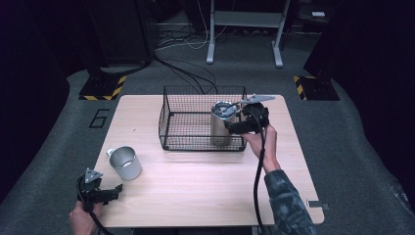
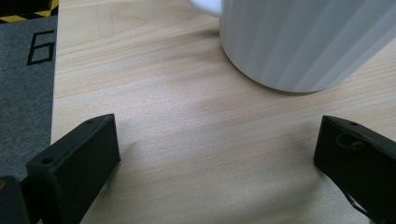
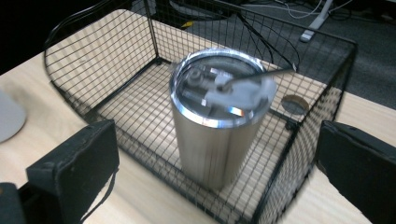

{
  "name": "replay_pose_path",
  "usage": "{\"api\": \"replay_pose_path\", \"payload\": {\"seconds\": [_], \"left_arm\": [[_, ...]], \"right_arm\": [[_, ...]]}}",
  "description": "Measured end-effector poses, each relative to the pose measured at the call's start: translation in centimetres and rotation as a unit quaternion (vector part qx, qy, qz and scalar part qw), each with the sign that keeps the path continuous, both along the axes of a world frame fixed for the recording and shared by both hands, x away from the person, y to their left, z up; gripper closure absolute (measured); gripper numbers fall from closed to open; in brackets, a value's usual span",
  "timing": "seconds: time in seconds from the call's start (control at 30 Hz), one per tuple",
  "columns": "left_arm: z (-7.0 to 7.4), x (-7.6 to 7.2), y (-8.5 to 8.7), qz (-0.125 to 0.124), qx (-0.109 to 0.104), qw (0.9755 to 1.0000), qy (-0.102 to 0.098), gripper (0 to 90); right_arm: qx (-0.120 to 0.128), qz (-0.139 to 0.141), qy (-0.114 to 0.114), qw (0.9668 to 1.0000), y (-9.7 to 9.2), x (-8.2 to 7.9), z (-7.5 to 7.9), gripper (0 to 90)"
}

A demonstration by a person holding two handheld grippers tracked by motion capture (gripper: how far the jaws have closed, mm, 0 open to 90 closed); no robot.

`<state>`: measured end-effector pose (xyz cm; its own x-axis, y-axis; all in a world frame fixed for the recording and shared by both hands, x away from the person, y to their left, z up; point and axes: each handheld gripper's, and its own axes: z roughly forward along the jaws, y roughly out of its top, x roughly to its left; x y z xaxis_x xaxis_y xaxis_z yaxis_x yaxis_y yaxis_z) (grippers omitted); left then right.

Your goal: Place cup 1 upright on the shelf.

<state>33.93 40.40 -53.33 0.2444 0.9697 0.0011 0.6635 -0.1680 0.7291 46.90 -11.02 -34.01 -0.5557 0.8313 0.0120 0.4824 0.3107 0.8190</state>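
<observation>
a steel tumbler (image 3: 217,126) with a lidded top stands upright inside the black wire basket (image 1: 169,115), toward its right end, on the wooden tabletop (image 1: 205,181). the right tongs (image 1: 234,126) hover just beside the basket's right wall, jaws spread wide and holding nothing (the tumbler sits between them in the right gripper view). the left tongs (image 1: 116,189) rest low at the tabletop's near left corner, also wide apart, near a white mug (image 2: 299,42).

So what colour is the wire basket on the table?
Black; the wire mesh basket shows best in the right gripper view.
</observation>
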Motion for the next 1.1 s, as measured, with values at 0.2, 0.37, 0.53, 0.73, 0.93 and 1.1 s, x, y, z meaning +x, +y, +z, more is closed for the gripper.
{"api": "replay_pose_path", "payload": {"seconds": [0.2,0.37,0.53,0.73,0.93,1.1], "left_arm": [[0.0,-0.4,-0.4,0.012,0.000,0.9999,0.001,0.1],[0.0,-1.0,-0.3,0.010,-0.001,1.0000,0.000,0.0],[0.0,-1.8,-0.4,0.006,0.001,1.0000,-0.001,0.1],[0.7,-3.3,-0.5,0.005,-0.027,0.9996,0.002,0.0],[2.3,-4.5,-0.4,0.004,-0.044,0.9989,-0.017,0.0],[3.7,-4.9,0.0,0.003,-0.052,0.9981,-0.034,0.0]], "right_arm": [[0.002,-0.007,0.002,1.0000,-3.4,-4.1,-2.8,0.0],[0.007,-0.036,0.021,0.9991,-6.3,-5.6,-6.7,0.0],[0.008,-0.073,0.051,0.9960,-9.3,-6.7,-12.3,0.0],[0.000,-0.102,0.071,0.9922,-11.3,-7.2,-16.9,0.0],[-0.010,-0.106,0.074,0.9916,-11.6,-7.1,-18.6,0.0],[-0.020,-0.101,0.074,0.9919,-11.4,-6.8,-18.8,0.0]]}}
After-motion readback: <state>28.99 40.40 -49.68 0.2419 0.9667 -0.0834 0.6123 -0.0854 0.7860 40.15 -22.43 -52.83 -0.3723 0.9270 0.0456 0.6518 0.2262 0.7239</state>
